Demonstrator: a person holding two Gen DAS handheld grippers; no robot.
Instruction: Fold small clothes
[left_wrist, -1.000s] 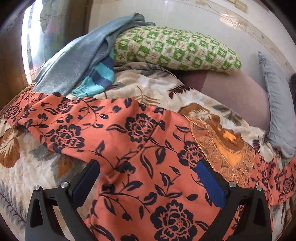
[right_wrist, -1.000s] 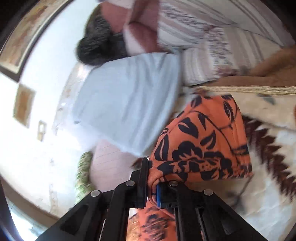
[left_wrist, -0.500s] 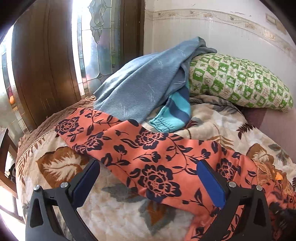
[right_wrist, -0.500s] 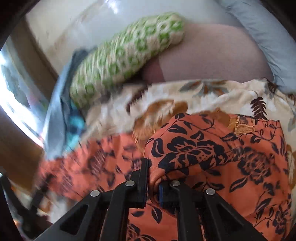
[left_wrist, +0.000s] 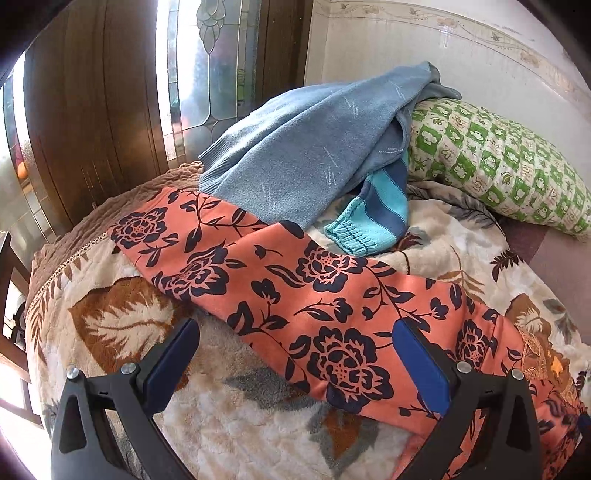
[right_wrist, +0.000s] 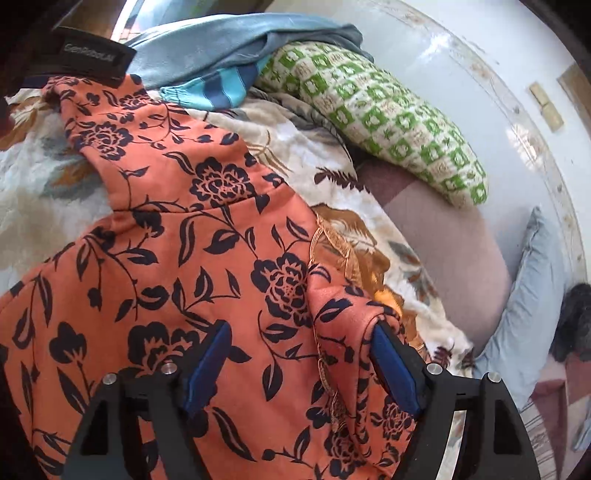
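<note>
Under both claws: leaf-print blanket (left_wrist: 236, 424) covering the bed, cream and brown. Draped across it, orange floral garment (left_wrist: 332, 317), running diagonally from far-left of the left gripper (left_wrist: 295, 354) to under its right finger; same garment fills the near field below the right gripper (right_wrist: 299, 350), a folded edge bunched against the right finger's blue pad (right_wrist: 391, 365). Beyond the left gripper, up and centre: blue-grey sweater (left_wrist: 314, 147) heaped over a striped teal cuff (left_wrist: 373, 225), hem overlapping the orange garment's far edge. Right of that heap: green-checked pillow (left_wrist: 498, 162), against the white wall (left_wrist: 461, 62). Far left of the left gripper: wooden door with leaded glass panel (left_wrist: 207, 74). Beyond the right gripper to the right: pale blue pillow (right_wrist: 532, 295) on a mauve sheet (right_wrist: 443, 251). Left gripper: spread wide, nothing clamped, orange garment beneath and between the fingers, contact not clear. Right gripper: jaws opening, orange cloth lying between them, left pad clear of it, right pad with fabric caught over its tip, no pinch.
</note>
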